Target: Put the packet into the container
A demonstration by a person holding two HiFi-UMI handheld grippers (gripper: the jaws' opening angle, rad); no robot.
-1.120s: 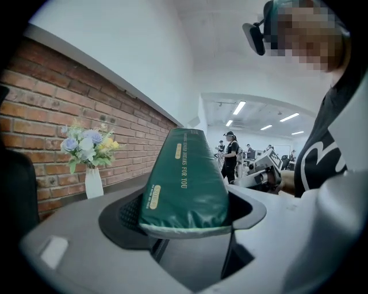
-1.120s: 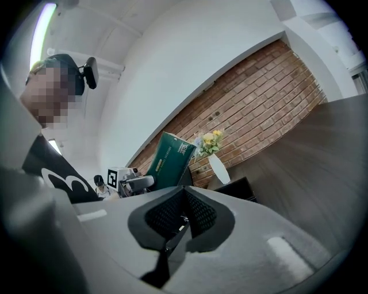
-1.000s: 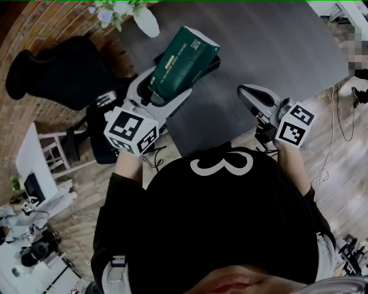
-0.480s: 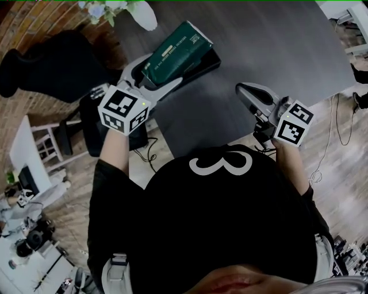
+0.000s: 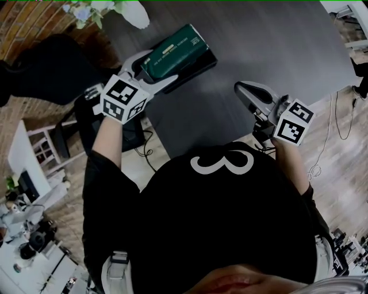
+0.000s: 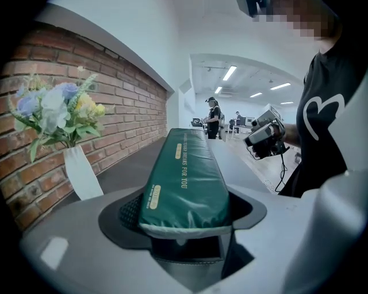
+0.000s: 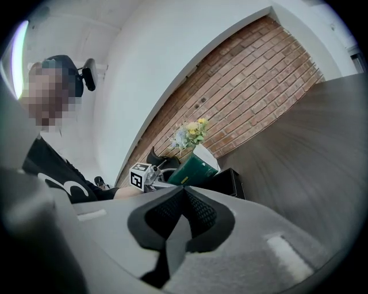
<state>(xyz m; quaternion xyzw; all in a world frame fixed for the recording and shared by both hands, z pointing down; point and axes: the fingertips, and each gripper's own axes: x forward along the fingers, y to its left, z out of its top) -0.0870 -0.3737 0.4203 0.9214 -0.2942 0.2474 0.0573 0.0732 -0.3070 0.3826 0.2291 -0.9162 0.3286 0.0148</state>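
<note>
My left gripper point(image 5: 154, 72) pinches the packet point(image 5: 172, 51) over the container point(image 5: 203, 63) by the table point(image 5: 276, 40)'s left edge. I should lower it flat, then let go. The right gripper point(image 5: 246, 92) is squeezed together, empty.

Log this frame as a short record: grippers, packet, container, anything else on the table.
left gripper: shut on the green packet, gripping one end
right gripper: shut, empty, near the table's front edge
packet: over the black container; whether it rests inside can't be told
container: on the dark table, at its left side
other: white vase of flowers beyond the container
</note>
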